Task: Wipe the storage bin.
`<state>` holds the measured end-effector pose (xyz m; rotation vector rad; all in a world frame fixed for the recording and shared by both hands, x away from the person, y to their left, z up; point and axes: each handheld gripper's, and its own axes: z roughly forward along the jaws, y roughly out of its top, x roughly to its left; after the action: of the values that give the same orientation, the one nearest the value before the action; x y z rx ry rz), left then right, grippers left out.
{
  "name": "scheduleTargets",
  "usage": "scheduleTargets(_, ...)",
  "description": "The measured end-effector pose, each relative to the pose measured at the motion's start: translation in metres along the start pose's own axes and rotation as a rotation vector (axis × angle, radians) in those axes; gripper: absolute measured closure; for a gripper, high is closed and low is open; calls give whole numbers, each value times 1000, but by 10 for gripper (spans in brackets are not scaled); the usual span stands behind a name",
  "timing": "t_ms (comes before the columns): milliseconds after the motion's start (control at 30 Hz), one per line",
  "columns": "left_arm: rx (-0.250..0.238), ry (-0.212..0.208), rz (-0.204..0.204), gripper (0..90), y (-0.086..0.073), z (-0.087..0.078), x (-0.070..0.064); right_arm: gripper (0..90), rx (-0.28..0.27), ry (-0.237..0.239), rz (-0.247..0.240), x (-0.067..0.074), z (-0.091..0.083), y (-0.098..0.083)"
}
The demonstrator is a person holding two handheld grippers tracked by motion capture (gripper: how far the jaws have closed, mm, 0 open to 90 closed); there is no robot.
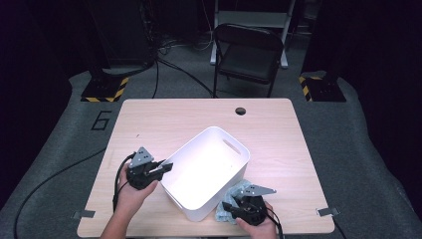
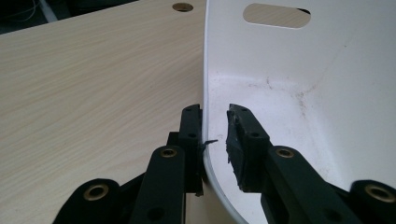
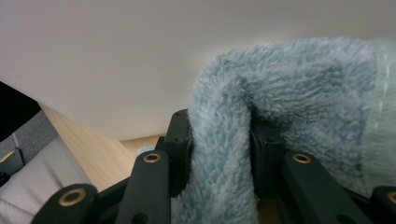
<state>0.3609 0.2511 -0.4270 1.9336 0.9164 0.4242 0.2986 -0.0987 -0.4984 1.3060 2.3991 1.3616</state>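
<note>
A white plastic bin (image 1: 214, 128) with slot handles stands askew in the middle of the wooden table. My left gripper (image 1: 166, 168) is at the bin's left rim. In the left gripper view the rim of the bin (image 2: 327, 93) runs between the jaws of that gripper (image 2: 215, 116). The outer jaw lies against the wall and the inner pad stands a little off it. My right gripper (image 1: 230, 208) is at the bin's near right corner, shut on a fold of a fluffy light blue towel (image 1: 241, 187). The towel (image 3: 299, 84) rests against the bin's outer wall (image 3: 116, 56).
The light wood table (image 1: 149, 119) has a cable hole (image 1: 241, 110) at the far edge and tape tabs at both near corners. A black folding chair (image 1: 249, 52) stands behind the table. A cable trails off the left gripper over the table's left edge.
</note>
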Motion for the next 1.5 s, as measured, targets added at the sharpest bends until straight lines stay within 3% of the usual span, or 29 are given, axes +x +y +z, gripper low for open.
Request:
scheduleTargets(233,1,6,4,754,0,1,-1,651,-119,7,-9,9,-24,16)
scheduleTargets(400,-1,6,6,753,0,1,-2,651,-239,22,-54,23,-48,31)
scheduleTargets(500,-1,8,8,754,0,1,-2,649,-262,18,-77,30,-54,35)
scheduleTargets(567,-2,7,8,755,0,1,-2,651,-261,14,-88,31,-51,34)
scheduleTargets(1000,1,13,12,765,0,1,-3,655,-148,32,-22,13,-20,12)
scheduleTargets(1133,3,16,14,773,1,1,-3,655,-93,27,-4,7,-8,4)
scheduleTargets(1267,2,17,11,772,1,1,-3,652,-2,31,8,1,6,-2)
scheduleTargets(1367,1,17,14,769,1,1,-3,650,0,19,0,4,4,0)
scheduleTargets(1500,-3,24,18,766,1,2,-4,650,-70,20,2,10,-10,8)
